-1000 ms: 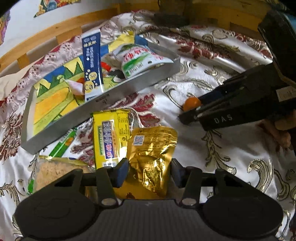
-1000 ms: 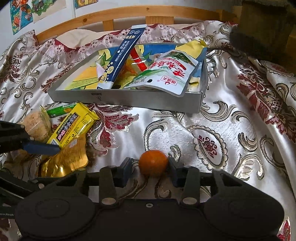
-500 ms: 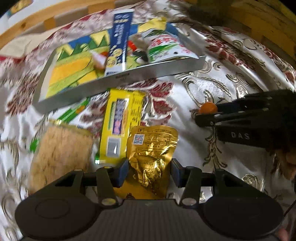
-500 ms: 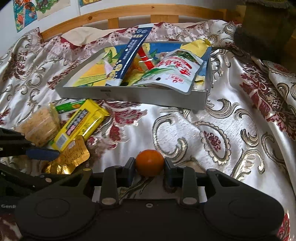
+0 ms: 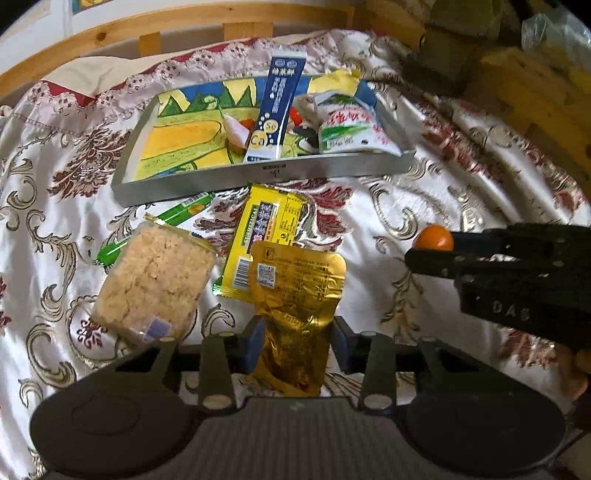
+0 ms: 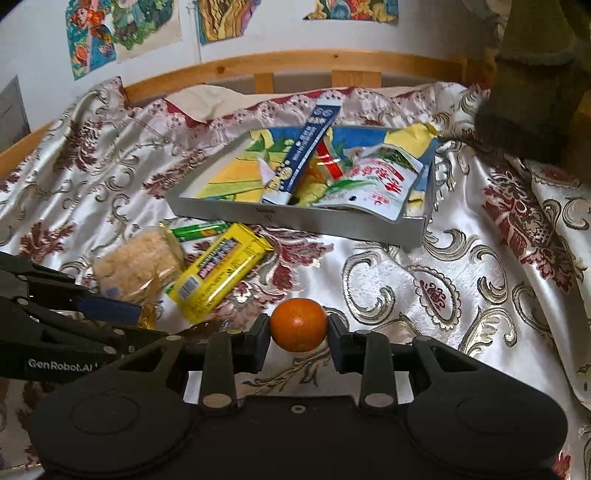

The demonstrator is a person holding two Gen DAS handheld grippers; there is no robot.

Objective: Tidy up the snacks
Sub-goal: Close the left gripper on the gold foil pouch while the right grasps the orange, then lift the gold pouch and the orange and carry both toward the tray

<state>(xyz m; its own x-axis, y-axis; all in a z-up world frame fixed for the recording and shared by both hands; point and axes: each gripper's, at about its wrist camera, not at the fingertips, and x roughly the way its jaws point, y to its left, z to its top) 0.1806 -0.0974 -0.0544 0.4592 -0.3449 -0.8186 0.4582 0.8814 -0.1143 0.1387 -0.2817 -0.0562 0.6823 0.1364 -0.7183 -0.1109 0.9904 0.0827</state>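
Left wrist view shows the left tongs (image 5: 297, 341) pinching the gold foil pouch (image 5: 295, 291) by its crinkled near end, light, limp and slippery, while the right tongs (image 6: 298, 332) clamp the small firm orange (image 6: 298, 325) across its middle, near the tray (image 6: 332, 221) on the bed.

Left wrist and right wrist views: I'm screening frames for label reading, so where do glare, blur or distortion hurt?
Left wrist view: the gold foil pouch throws glare and its print is unreadable; the wooden bed rail bows from fisheye distortion; the yellow packet is soft. Right wrist view: the orange is sharp with a small highlight; the tray is slightly blurred.
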